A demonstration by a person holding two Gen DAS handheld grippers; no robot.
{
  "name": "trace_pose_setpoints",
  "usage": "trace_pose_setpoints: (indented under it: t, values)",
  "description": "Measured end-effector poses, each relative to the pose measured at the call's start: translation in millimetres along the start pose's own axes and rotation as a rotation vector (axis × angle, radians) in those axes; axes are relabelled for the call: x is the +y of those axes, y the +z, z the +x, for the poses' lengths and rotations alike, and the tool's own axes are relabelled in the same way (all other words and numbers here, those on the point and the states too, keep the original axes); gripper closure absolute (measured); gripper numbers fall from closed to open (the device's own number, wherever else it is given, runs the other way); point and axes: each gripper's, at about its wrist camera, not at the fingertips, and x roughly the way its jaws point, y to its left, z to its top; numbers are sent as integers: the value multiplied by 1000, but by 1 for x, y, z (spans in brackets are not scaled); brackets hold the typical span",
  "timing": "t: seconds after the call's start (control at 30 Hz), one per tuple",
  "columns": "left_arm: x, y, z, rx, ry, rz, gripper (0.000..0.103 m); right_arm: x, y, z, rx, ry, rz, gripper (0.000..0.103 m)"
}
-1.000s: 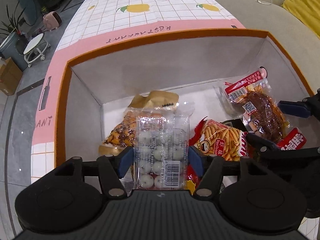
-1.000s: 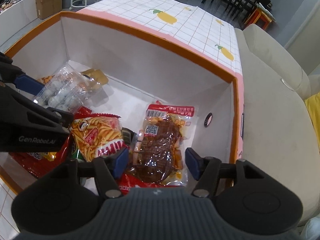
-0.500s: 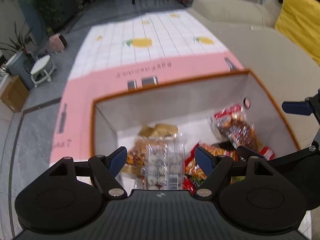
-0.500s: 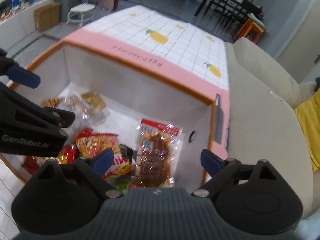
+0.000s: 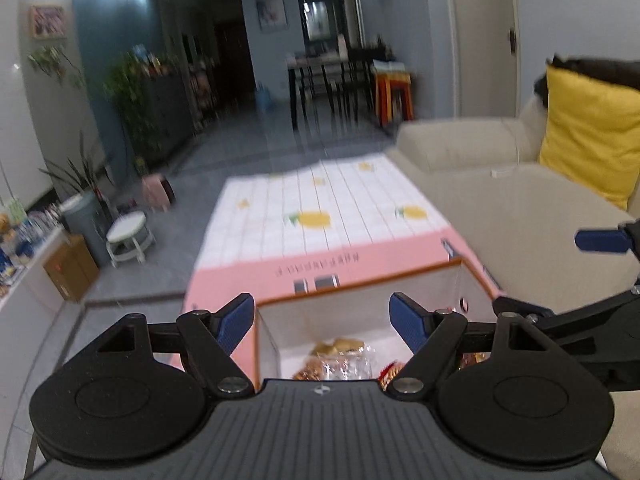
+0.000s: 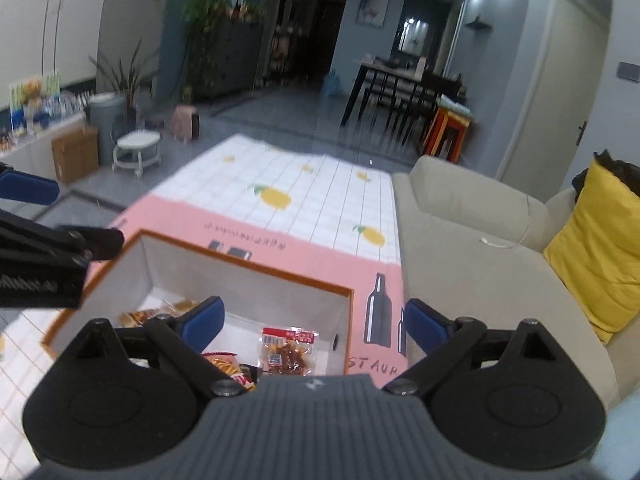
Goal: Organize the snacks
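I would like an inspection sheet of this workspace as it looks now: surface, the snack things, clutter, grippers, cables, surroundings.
Surface: table cloth, white checks with yellow fruit and a pink border.
Job's things: open box with orange rim on the cloth; inside lie a brown snack pack with red label, a clear pack and other bags, partly hidden.
Clutter: nothing seen on the cloth beside the box.
Grippers: left gripper and right gripper above the box, jaws open, nothing between them; the jaws have just been opening.
Cables: a thin white cable on the sofa.
Surroundings: beige sofa, yellow cushion, small white stool, plants, dining table behind.
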Motion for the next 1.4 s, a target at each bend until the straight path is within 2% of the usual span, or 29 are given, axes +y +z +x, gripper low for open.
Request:
trace_pose_setpoints:
  t: [0.13,0.33,0.5,0.7,0.9,1.17,1.4]
  values:
    - [3,-15,-32,-71,26,-15,12,-3,-17,-35,-59,22,39,9]
    - [0,-40,-66,-131,90,-40,12,2,-49,-84,-150,50,67,9]
    - [-2,-60,-82,-146,129,-49,12,6,-69,-118,-189,60,132,9]
    - [-9,-85,-83,-76,86,-63,12,17,-89,-138,-189,61,166,9]
    - [-6,-101,-73,-5,55,-109,12,32,-111,-138,-183,29,127,8]
    - [-13,-122,-51,105,70,-74,12,35,-130,-112,-71,47,151,7]
    - [-17,-132,-45,151,70,-64,12,33,-138,-99,-23,45,173,6]
